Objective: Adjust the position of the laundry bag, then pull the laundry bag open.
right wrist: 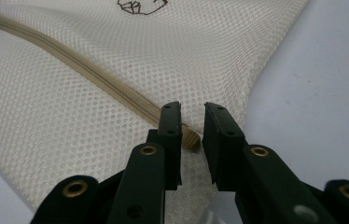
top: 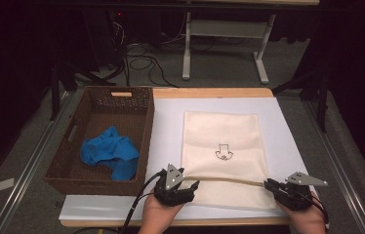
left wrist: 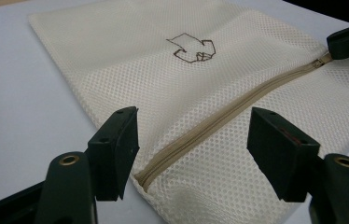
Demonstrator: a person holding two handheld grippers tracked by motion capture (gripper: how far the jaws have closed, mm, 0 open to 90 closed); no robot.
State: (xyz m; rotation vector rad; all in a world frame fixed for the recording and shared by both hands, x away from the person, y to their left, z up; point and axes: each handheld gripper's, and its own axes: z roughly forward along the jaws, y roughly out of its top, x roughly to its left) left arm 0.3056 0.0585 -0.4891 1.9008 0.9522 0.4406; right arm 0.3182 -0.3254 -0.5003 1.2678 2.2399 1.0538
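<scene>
Both hands come in from the bottom edge, low over the table, each wrapped around its gripper from below. The left gripper (top: 186, 186) points to the right with its jaws standing wide apart, nothing pinched. The right gripper (top: 270, 185) points back at it to the left, jaws nearly together with just a narrow gap between the pads.
</scene>
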